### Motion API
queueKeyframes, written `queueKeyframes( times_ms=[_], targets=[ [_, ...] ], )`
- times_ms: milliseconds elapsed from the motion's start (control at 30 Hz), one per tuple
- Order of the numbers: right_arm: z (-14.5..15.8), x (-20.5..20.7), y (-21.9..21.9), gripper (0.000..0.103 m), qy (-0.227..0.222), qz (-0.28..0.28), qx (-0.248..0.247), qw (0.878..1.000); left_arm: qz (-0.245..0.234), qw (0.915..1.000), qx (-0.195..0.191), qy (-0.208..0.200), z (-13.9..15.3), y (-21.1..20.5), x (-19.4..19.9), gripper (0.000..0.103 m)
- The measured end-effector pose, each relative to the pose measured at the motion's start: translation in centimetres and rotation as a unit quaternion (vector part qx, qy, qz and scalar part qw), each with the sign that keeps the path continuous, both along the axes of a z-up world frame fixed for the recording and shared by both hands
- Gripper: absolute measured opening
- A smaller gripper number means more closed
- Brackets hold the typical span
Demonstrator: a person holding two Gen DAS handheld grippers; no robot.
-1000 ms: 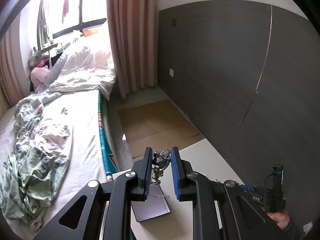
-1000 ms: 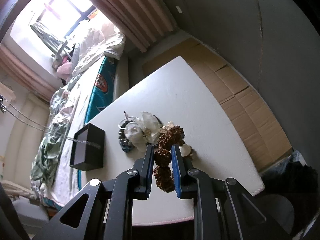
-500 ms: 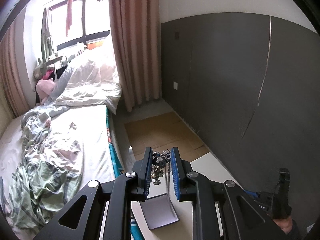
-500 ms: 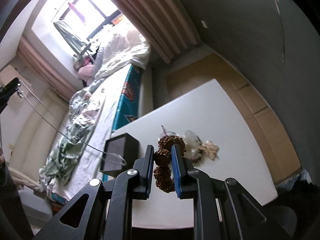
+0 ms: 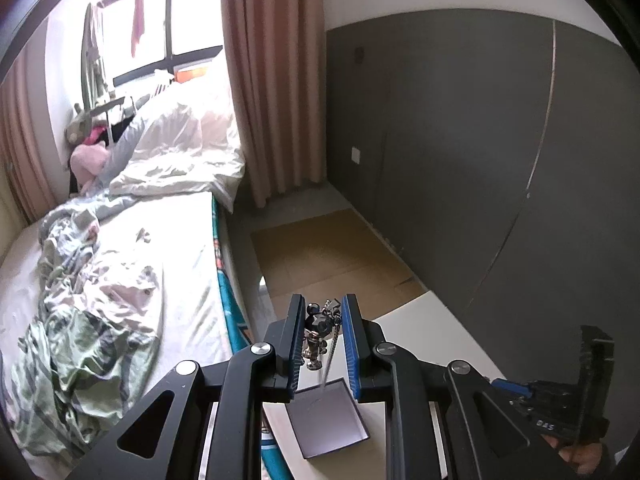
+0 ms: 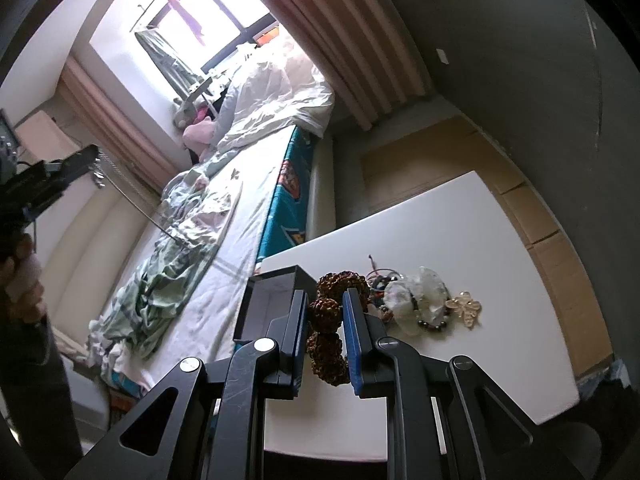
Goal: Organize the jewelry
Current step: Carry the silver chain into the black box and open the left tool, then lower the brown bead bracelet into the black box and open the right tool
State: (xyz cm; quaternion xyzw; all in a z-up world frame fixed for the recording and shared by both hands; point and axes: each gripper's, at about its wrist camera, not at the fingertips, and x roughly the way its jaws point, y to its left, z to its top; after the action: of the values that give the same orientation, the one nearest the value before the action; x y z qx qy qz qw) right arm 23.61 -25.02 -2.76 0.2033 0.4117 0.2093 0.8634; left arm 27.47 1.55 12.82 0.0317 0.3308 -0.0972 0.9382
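My left gripper point(image 5: 322, 312) is shut on a silver chain necklace with a dark figure pendant point(image 5: 317, 328). It holds it high above an open dark jewelry box point(image 5: 326, 420) on the white table point(image 5: 432, 320); the chain hangs down toward the box. My right gripper point(image 6: 325, 304) is shut on a brown seed-bead bracelet point(image 6: 326, 344), lifted above the table point(image 6: 440, 240) beside the box point(image 6: 268, 300). The left gripper point(image 6: 52, 176) with its chain shows at the far left of the right wrist view.
A pile of jewelry point(image 6: 420, 300) with clear stones and dark beads lies on the table right of the box. A bed point(image 5: 120, 260) with rumpled bedding stands left of the table. Cardboard point(image 5: 320, 248) covers the floor beyond. A grey wall point(image 5: 460, 140) is at the right.
My left gripper has risen with the necklace, stretching the chain above the box. My right gripper has lifted the brown bracelet off the pile and moved left toward the box.
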Motion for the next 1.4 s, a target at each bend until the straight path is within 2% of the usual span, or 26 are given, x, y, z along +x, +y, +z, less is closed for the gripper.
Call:
queueKeyframes(
  times_ms=[367,700,800,967,1033,1100,1167,1400],
  targets=[
    [0.4,0.9,0.7,0.019,-0.004,-0.003,0.000,1.000,-0.009,0.9968,-0.033,0.072,-8.0,-0.2,3.5,0.019],
    [0.5,2.5,2.3,0.019,-0.002,0.009,-0.002,1.000,-0.010,0.9876,-0.060,0.145,-15.0,-0.4,5.8,0.020],
    [0.4,3.1,3.2,0.019,-0.001,0.017,0.000,1.000,-0.003,0.9842,-0.056,0.168,-16.6,-0.4,6.0,0.020],
    [0.3,4.1,4.9,0.019,-0.002,0.033,0.002,0.999,0.009,0.9800,-0.079,0.182,-17.6,1.9,5.2,0.021],
    [0.3,4.5,5.9,0.019,-0.002,0.040,0.002,0.999,0.022,0.9786,-0.084,0.186,-17.8,3.2,5.1,0.029],
    [0.1,5.0,7.0,0.019,-0.001,0.048,0.001,0.999,0.039,0.9777,-0.096,0.182,-17.8,4.8,4.4,0.051],
    [-0.3,5.5,8.0,0.019,0.003,0.056,-0.001,0.998,0.056,0.9770,-0.111,0.173,-17.5,6.6,3.6,0.066],
    [-1.9,7.1,11.9,0.019,0.021,0.085,-0.007,0.996,0.091,0.9767,-0.133,0.142,-16.4,10.6,1.0,0.085]
  ],
)
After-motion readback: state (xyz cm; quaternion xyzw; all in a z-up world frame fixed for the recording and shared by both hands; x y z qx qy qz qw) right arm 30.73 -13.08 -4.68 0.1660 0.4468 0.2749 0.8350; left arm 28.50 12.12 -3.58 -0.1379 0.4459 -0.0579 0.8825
